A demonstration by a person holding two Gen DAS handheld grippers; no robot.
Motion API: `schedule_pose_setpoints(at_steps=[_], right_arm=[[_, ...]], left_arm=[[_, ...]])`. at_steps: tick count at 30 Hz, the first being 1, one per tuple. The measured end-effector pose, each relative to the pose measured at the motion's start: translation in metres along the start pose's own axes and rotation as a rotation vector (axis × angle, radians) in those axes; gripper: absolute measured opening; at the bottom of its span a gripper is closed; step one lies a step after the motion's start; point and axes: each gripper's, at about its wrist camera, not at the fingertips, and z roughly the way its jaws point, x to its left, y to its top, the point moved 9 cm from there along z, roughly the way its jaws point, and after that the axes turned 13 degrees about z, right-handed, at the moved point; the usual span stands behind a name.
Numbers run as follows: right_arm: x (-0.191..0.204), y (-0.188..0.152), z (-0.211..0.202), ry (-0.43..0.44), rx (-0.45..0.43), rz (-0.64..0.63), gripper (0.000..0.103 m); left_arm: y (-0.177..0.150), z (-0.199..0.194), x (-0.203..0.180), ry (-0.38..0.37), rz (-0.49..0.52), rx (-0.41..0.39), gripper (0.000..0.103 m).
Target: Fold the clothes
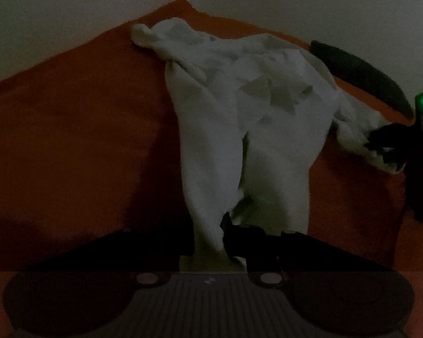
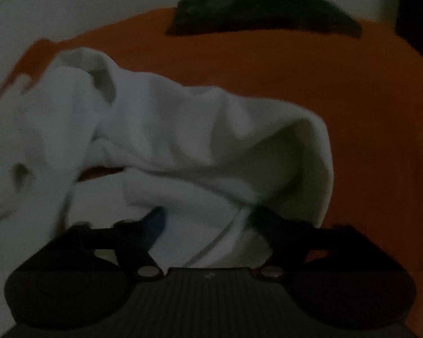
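A white garment (image 1: 248,118) is seen crumpled on an orange bed cover (image 1: 79,140), near the middle, its near end drawn up to the camera. That near edge is pinched by the left gripper (image 1: 208,242), jaws closed on the cloth. At the right, another edge is clamped by the right gripper (image 2: 208,233), with fabric bunched between its narrowed jaws. A dark pillow (image 2: 265,11) is noted at the far right.
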Motion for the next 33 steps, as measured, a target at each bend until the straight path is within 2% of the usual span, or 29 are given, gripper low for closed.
schedule_pose_setpoints(at_steps=[1,5,7,9,12,13,14,15,16,17,18,20,21,23,25,29,31,33], right_arm=[[0.003,0.002,0.003,-0.028,-0.019,-0.043,0.001],[-0.011,0.023,0.0,-0.076,-0.089,-0.096,0.001],[-0.026,0.041,-0.001,-0.129,-0.141,-0.146,0.001],[-0.053,0.072,-0.002,-0.217,-0.22,-0.192,0.001],[-0.085,0.121,-0.002,-0.326,-0.295,-0.106,0.004],[-0.087,0.131,-0.004,-0.315,-0.301,-0.086,0.007],[-0.088,0.139,-0.006,-0.291,-0.302,-0.071,0.015],[-0.08,0.141,-0.009,-0.212,-0.287,-0.061,0.032],[-0.072,0.138,-0.016,-0.09,-0.267,-0.051,0.049],[-0.055,0.129,-0.023,0.047,-0.245,-0.05,0.094],[-0.035,0.119,-0.031,0.185,-0.221,-0.051,0.103],[0.016,0.089,-0.036,0.392,-0.139,-0.15,0.103],[0.039,0.074,-0.033,0.433,-0.078,-0.219,0.103],[0.078,0.049,-0.017,0.372,0.007,-0.303,0.103],[0.108,0.034,-0.004,0.316,0.023,-0.339,0.103],[0.149,0.006,-0.002,0.297,0.021,-0.384,0.103],[0.166,0.0,-0.006,0.339,0.039,-0.371,0.103],[0.176,-0.001,-0.014,0.419,0.104,-0.266,0.103]], left_arm=[[-0.001,0.0,0.001,0.005,-0.007,0.003,0.013],[0.003,-0.011,-0.003,-0.005,-0.031,-0.015,0.012],[0.002,-0.018,-0.002,-0.011,-0.028,-0.017,0.012],[0.002,-0.027,0.0,-0.012,-0.022,-0.017,0.012],[0.002,-0.034,0.01,-0.004,-0.02,-0.01,0.012],[0.004,-0.034,0.012,-0.003,-0.023,-0.008,0.012],[0.004,-0.035,0.015,-0.003,-0.026,-0.006,0.012],[0.005,-0.036,0.015,-0.006,-0.019,-0.008,0.012],[0.005,-0.037,0.016,-0.01,-0.011,-0.01,0.012],[0.006,-0.038,0.016,-0.014,-0.004,-0.012,0.012],[0.006,-0.04,0.016,-0.012,0.007,-0.016,0.012],[0.006,-0.04,0.013,-0.011,0.013,-0.019,0.012],[0.006,-0.039,0.012,-0.014,0.004,-0.017,0.012],[0.005,-0.037,0.011,-0.019,-0.017,-0.011,0.012],[0.005,-0.036,0.01,-0.026,-0.024,-0.011,0.012],[0.004,-0.033,0.009,-0.037,-0.043,-0.008,0.012],[0.004,-0.032,0.011,-0.043,-0.052,-0.007,0.012],[0.004,-0.032,0.013,-0.05,-0.057,-0.008,0.012]])
